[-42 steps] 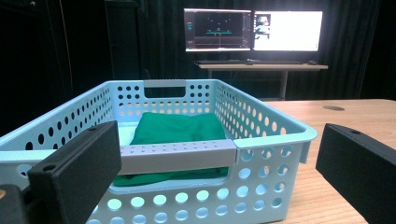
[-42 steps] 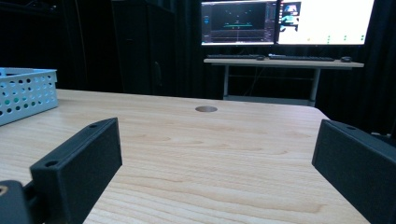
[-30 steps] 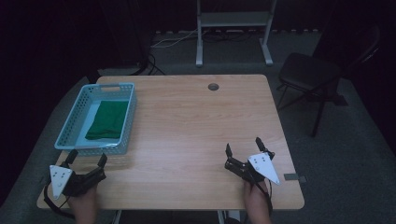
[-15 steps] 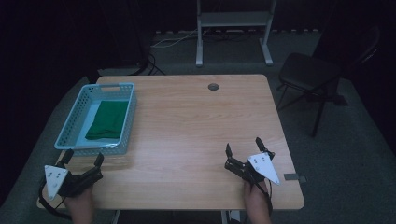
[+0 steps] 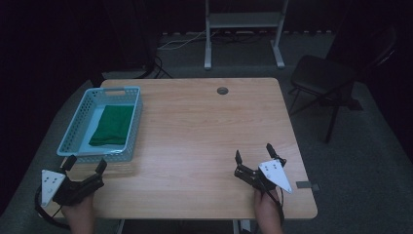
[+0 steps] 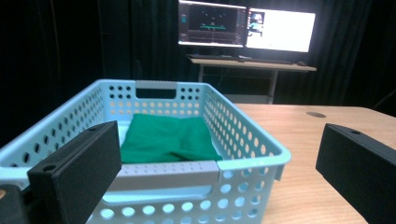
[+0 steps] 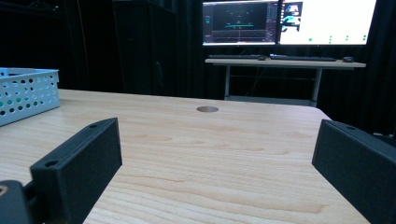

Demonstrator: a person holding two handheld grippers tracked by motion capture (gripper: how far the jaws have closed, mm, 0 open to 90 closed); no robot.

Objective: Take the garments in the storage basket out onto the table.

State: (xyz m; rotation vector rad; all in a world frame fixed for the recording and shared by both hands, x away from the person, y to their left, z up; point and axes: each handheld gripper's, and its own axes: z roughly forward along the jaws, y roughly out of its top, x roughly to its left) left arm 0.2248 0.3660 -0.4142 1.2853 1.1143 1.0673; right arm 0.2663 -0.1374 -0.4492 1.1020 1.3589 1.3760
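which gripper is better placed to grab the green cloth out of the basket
Left. The left gripper sits open just before the basket holding the green cloth; the right gripper is far across the table.

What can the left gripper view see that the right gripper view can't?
The left gripper view looks right into the blue basket and sees the folded green cloth lying inside it, with the left gripper's jaws wide apart just before the basket's near wall. The right gripper view sees a wide stretch of bare wooden table between its own open jaws, and catches just a corner of the basket at its left edge. Both see the table, its small round hole and the bright screens on the desk at the back.
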